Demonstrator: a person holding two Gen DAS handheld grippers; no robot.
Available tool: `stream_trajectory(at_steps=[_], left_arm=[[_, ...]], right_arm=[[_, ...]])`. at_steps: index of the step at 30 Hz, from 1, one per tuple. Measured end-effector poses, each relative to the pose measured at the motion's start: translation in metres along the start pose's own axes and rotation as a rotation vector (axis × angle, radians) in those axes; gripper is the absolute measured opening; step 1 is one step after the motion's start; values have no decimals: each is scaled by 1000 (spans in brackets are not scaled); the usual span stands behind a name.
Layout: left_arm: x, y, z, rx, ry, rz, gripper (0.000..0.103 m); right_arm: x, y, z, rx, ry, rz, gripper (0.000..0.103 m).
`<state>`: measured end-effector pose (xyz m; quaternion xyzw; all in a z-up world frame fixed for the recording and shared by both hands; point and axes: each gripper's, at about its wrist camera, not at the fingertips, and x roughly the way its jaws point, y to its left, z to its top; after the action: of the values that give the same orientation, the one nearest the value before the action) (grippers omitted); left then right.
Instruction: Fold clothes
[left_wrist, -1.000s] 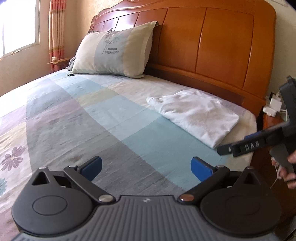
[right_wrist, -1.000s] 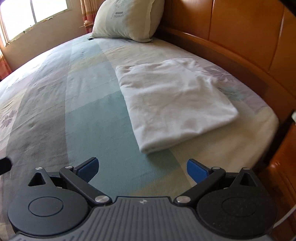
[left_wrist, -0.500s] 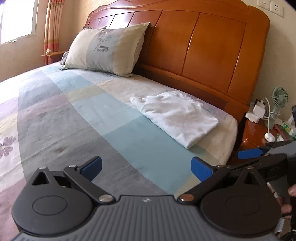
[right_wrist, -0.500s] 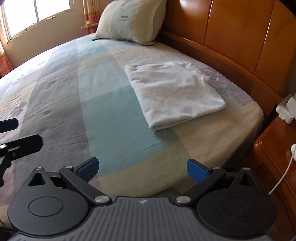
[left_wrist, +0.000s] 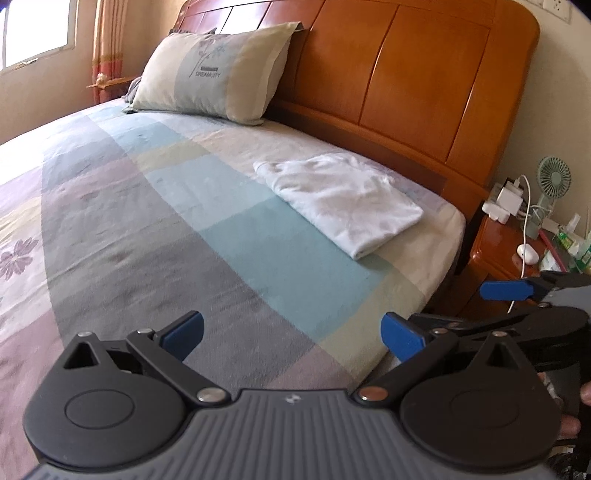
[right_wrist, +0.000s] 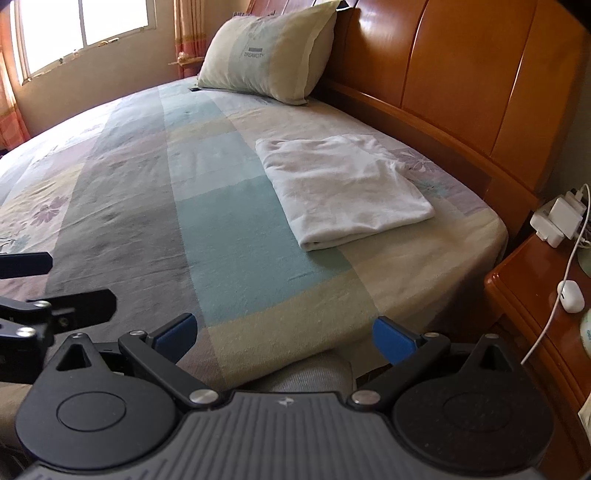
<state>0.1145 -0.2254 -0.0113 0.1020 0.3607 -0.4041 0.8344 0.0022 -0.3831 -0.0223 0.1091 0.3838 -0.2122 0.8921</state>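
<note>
Folded and left on the bed

Both grippers have pulled back off the bed (right_wrist: 122, 206); the folded white garment (right_wrist: 343, 192) lies near the headboard (right_wrist: 461, 74), right side. Left gripper (left_wrist: 291, 334) and right gripper (right_wrist: 282, 332) hover wide open, holding nothing

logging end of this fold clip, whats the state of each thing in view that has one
white garment: folded into a flat rectangle, lying on the bed near the headboard, untouched
left gripper: fingers open, empty, above the near bed edge
right gripper: fingers open, empty, above the near bed edge
pillow: propped tilted against the headboard
charger: cable attached
fan: upright on the nightstand; running or not, cannot tell
</note>
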Motion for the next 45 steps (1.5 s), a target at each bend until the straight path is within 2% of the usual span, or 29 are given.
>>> stream_trajectory(at_steps=[9, 22, 45], left_arm=[[-16, -9, -19, -39, -3, -45, 102], [-33, -16, -22, -26, -23, -4, 102], [-34, -15, -23, -27, -27, -3, 102]], right_arm=[[-23, -4, -19, -3, -36, 11, 103], [-36, -2, -25, -11, -61, 13, 103], [-35, 1, -25, -16, -53, 12, 103]])
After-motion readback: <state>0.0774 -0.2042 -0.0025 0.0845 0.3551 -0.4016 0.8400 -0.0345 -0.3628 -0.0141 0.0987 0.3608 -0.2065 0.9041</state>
